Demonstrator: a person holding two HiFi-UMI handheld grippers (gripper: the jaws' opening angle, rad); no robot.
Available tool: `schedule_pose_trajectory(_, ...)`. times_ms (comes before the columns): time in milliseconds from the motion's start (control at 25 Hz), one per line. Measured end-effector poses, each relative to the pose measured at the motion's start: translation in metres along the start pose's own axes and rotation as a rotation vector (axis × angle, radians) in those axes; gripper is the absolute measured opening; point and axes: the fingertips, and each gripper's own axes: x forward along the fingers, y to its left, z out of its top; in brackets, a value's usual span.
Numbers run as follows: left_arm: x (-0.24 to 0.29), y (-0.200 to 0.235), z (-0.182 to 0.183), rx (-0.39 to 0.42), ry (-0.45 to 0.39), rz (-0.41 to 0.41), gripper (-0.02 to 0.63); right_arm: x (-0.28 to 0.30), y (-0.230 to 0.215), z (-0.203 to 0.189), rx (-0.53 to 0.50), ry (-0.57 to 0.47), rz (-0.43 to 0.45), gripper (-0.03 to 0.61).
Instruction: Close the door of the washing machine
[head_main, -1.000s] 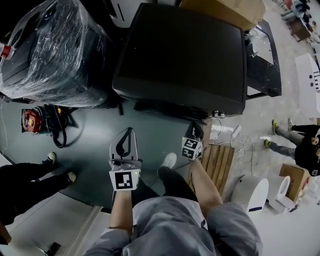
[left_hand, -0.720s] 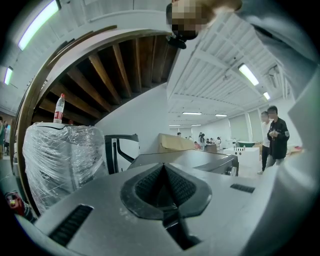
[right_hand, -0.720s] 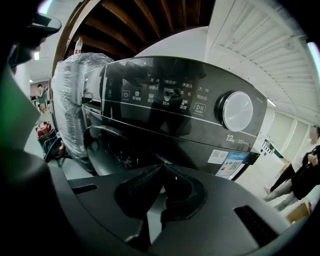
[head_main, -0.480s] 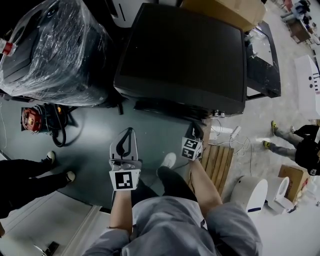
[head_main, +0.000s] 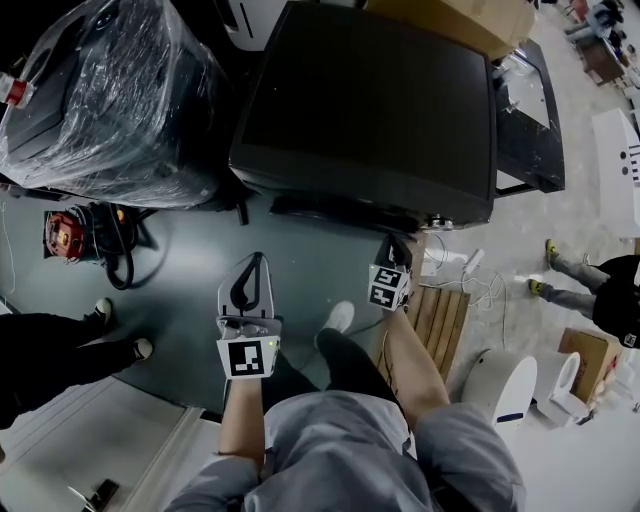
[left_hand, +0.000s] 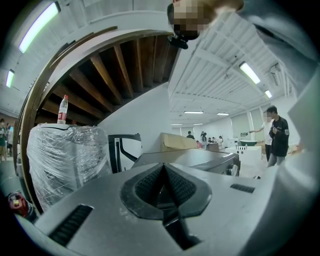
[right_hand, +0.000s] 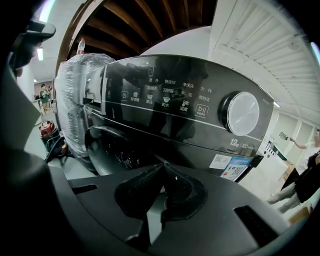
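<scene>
Risk: dark right gripper (right_hand: 161, 170), clenched empty like pale left gripper (left_hand: 162, 170), may slip off glossy dark round washing-machine door (right_hand: 110, 147), leaving it unlatched.

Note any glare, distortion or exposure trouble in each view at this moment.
Head view: evenly lit, sharp, but the top of the washing machine is near-black with little detail, and the plastic-wrapped appliance shows bright glints. Left gripper view: heavy fisheye bends the ceiling light; corners vignetted black. Right gripper view: same fisheye; the glossy control panel carries dark reflections, its dial brightest.
</scene>
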Motion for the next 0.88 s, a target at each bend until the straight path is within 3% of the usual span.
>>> schedule_pose_trajectory(200, -0.003, -0.010, 0.000, -0.009, 0.004, -0.018, 0.002, -0.024, 0.014, 0.023, 0.047, -0.070, 0.024, 0.000)
schedule_pose_trajectory(640, -0.013, 0.009, 0.004, -0.028, -0.006, 0.006, 0.002, -0.141, 0.061, 0.169, 0.130, -0.472, 0.145, 0.000)
schedule_pose_trajectory(880, -0.020, 0.022, 0.004, -0.048, -0.012, 0.034, 0.000, -0.186, 0.066, 0.209, 0.154, -0.592, 0.169, 0.000)
